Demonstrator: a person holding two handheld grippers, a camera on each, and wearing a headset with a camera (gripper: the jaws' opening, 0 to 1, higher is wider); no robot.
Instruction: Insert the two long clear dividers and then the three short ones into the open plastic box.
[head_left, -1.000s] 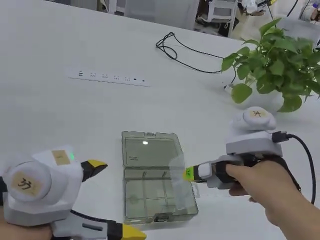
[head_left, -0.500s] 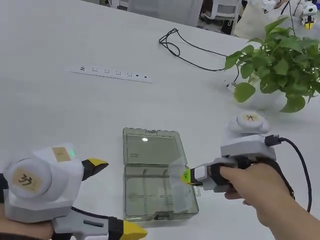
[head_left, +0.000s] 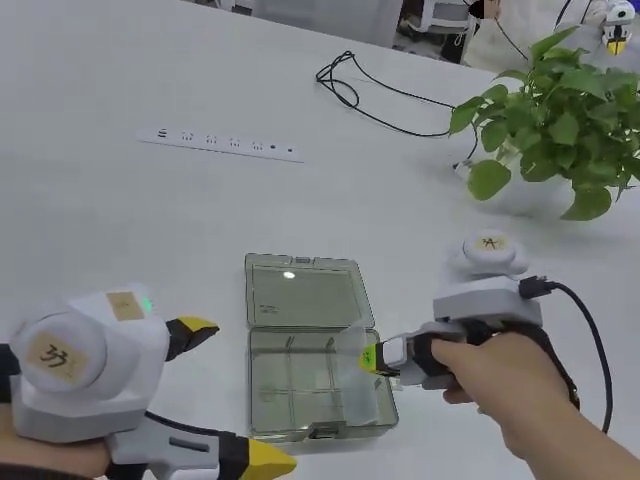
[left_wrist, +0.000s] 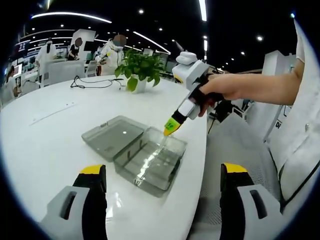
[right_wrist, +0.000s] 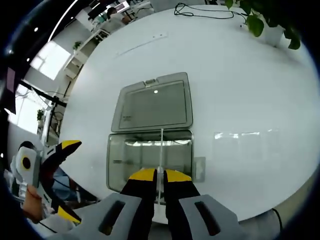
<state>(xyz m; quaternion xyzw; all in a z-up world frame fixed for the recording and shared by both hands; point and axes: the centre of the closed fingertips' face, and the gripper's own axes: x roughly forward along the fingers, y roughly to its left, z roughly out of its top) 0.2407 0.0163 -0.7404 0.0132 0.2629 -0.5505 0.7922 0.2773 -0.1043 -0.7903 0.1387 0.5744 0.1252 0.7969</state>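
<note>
Left tongs (head_left: 228, 395): nearest, at the lower left of the head view; jaws spread wide, nothing between them, apart from the box.
Right tongs (right_wrist: 160, 175): held in a hand (head_left: 505, 378); jaws pinched together on the near end of a clear divider (right_wrist: 161, 150).
Clear divider: upright and edge-on in the right gripper view, running from the tongs toward the hinge side. In the head view it stands over the right part of the base with its lower edge down inside. I cannot tell whether it is seated.
Open plastic box (head_left: 250, 385): on the white worktop (head_left: 120, 230), between the two tongs; base nearer, lid (head_left: 305, 297) folded back flat beyond it.
Inside the base: faint lines cross the floor; dividers or slots, I cannot tell.
Beside the box: pale clear strips (right_wrist: 235, 135) lie flat on the worktop just right of the base.
Farther off: a power strip (head_left: 222, 146), then a black cable (head_left: 370, 95) and a potted plant (head_left: 555, 120).
</note>
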